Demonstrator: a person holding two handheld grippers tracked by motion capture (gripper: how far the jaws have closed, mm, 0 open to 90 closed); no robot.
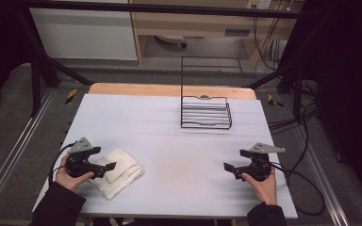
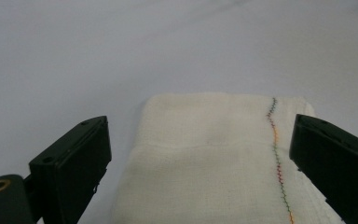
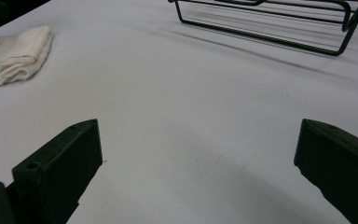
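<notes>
A folded cream towel (image 1: 121,172) with a coloured stitched line lies near the table's front left corner. My left gripper (image 1: 102,159) is held over its left part, open. In the left gripper view the towel (image 2: 209,158) lies between the two spread jaws of the left gripper (image 2: 200,126), and the pads do not press on it. My right gripper (image 1: 234,160) is near the front right of the table, open, with bare table between its jaws. In the right gripper view the right gripper (image 3: 199,128) faces the towel (image 3: 14,56) far off at upper left.
A black wire rack (image 1: 206,113) with a tall back frame stands at the back right of the white table (image 1: 179,141); the rack (image 3: 270,23) also shows in the right gripper view. Cables trail off the table's right side. A person's hands hold both grippers from the front edge.
</notes>
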